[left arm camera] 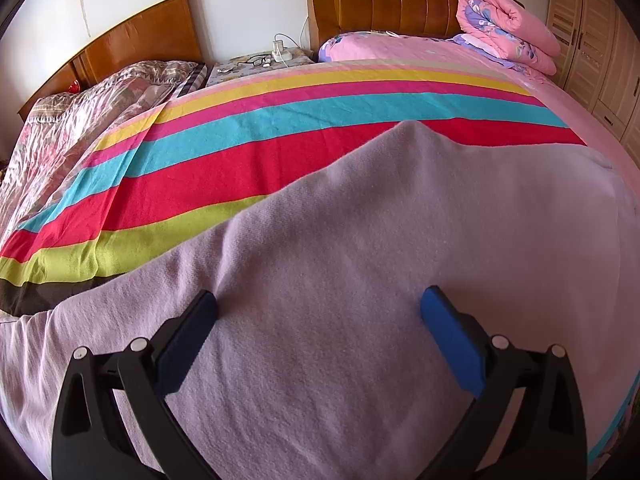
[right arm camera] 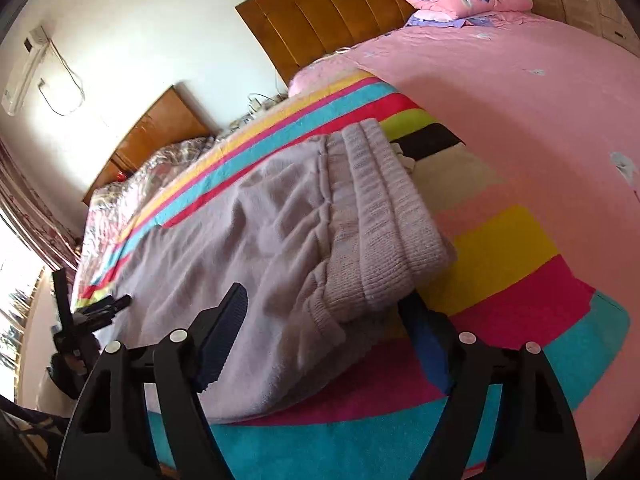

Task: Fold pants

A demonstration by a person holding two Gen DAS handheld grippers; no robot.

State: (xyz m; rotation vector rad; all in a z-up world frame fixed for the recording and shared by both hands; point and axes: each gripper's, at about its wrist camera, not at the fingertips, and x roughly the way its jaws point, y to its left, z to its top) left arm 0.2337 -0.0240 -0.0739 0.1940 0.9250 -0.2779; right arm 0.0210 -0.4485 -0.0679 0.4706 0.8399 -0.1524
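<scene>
Pale lilac knit pants (left arm camera: 360, 264) lie on a striped blanket (left arm camera: 240, 168) on the bed. In the right wrist view the pants (right arm camera: 240, 248) stretch away to the left, with the ribbed waistband (right arm camera: 384, 216) at the near right. My left gripper (left arm camera: 318, 304) is open just above the pants fabric, holding nothing. My right gripper (right arm camera: 324, 300) is open at the waistband's near corner, one finger on each side of the fabric edge. The left gripper (right arm camera: 100, 308) also shows at the far left of the right wrist view, over the leg end.
A rolled pink quilt (left arm camera: 508, 28) sits at the head of the pink bed by the wooden headboard (left arm camera: 392, 0). A second bed with a floral cover (left arm camera: 88, 120) lies left. A nightstand (left arm camera: 260, 64) with glasses and cables stands between. Wardrobe doors (left arm camera: 600, 40) are at the right.
</scene>
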